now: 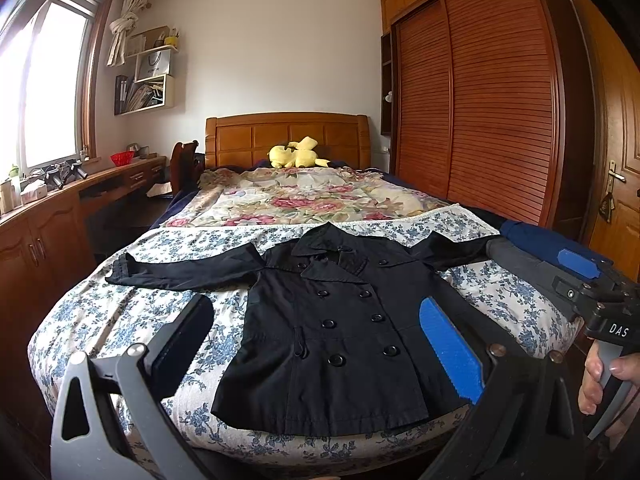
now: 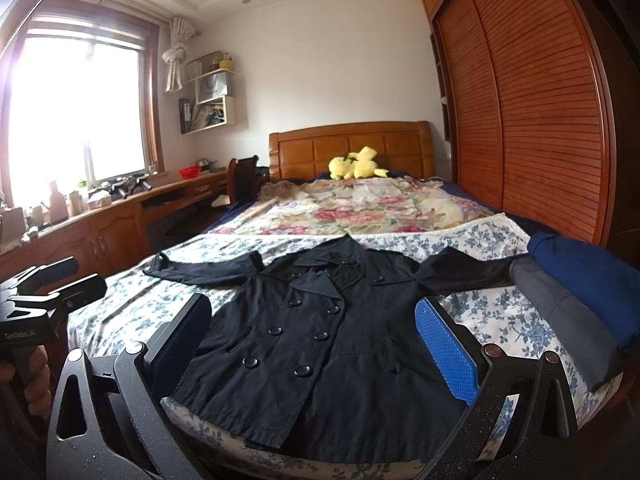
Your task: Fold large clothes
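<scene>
A black double-breasted coat (image 1: 340,328) lies flat, front up, on the foot of the bed, sleeves spread to both sides; it also shows in the right wrist view (image 2: 320,332). My left gripper (image 1: 316,320) is open and empty, held above the coat's lower half near the bed's foot. My right gripper (image 2: 312,320) is open and empty, also above the coat's lower half. The right gripper's body (image 1: 600,292) shows at the right of the left wrist view. The left gripper's body (image 2: 44,292) shows at the left of the right wrist view.
A blue-flowered sheet (image 1: 140,320) covers the bed's foot, a rose quilt (image 1: 300,196) lies beyond. Folded grey and blue clothes (image 2: 580,292) sit at the bed's right edge. A yellow plush toy (image 1: 298,154) rests by the headboard. Wardrobe (image 1: 480,100) right, desk (image 1: 60,208) left.
</scene>
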Demonstrator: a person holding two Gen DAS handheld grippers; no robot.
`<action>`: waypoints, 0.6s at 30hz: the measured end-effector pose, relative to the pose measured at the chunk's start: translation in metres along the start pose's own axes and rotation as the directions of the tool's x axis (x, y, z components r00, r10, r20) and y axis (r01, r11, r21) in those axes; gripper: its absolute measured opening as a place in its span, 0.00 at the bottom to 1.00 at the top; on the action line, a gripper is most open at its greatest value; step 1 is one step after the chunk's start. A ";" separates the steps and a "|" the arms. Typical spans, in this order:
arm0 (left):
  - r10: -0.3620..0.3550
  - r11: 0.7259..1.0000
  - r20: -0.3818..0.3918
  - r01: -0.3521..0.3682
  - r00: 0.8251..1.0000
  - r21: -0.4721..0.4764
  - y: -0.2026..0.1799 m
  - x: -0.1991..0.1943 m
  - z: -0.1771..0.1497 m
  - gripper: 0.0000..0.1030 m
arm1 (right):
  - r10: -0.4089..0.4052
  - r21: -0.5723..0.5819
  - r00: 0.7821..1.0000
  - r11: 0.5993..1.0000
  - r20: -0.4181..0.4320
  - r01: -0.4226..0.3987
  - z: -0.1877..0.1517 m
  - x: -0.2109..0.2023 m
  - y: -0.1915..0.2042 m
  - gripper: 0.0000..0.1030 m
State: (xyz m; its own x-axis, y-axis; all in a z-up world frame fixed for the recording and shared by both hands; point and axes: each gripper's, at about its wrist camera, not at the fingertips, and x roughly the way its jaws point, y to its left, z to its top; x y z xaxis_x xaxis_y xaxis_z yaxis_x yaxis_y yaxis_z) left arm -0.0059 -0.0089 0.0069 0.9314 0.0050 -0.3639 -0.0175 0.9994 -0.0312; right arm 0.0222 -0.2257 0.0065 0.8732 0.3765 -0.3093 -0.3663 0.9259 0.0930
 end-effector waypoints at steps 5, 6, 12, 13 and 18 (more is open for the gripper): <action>0.000 1.000 0.000 0.000 1.000 0.000 0.000 0.000 0.000 1.00 | 0.001 0.000 1.000 1.000 -0.002 -0.001 0.001 -0.001 0.000 1.00; 0.000 1.000 0.000 0.000 1.000 -0.001 0.000 0.000 0.000 1.00 | 0.002 0.001 1.000 1.000 -0.001 -0.002 0.001 -0.001 0.000 1.00; -0.003 1.000 0.000 0.003 1.000 0.002 -0.002 -0.001 0.002 1.00 | 0.001 0.000 1.000 1.000 -0.001 -0.001 0.001 -0.001 0.000 1.00; -0.004 1.000 0.000 0.004 1.000 0.002 -0.002 -0.001 0.002 1.00 | 0.000 0.000 1.000 1.000 0.000 0.000 0.000 -0.001 0.000 1.00; -0.005 1.000 0.002 0.005 1.000 0.004 -0.005 -0.001 0.003 1.00 | 0.000 0.000 1.000 1.000 -0.001 0.000 0.000 -0.001 -0.001 1.00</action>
State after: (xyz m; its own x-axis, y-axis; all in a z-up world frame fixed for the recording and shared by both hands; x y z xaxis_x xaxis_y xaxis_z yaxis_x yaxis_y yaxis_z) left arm -0.0059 -0.0136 0.0104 0.9323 0.0004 -0.3618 -0.0117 0.9995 -0.0289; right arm 0.0219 -0.2265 0.0071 0.8729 0.3768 -0.3099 -0.3666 0.9257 0.0929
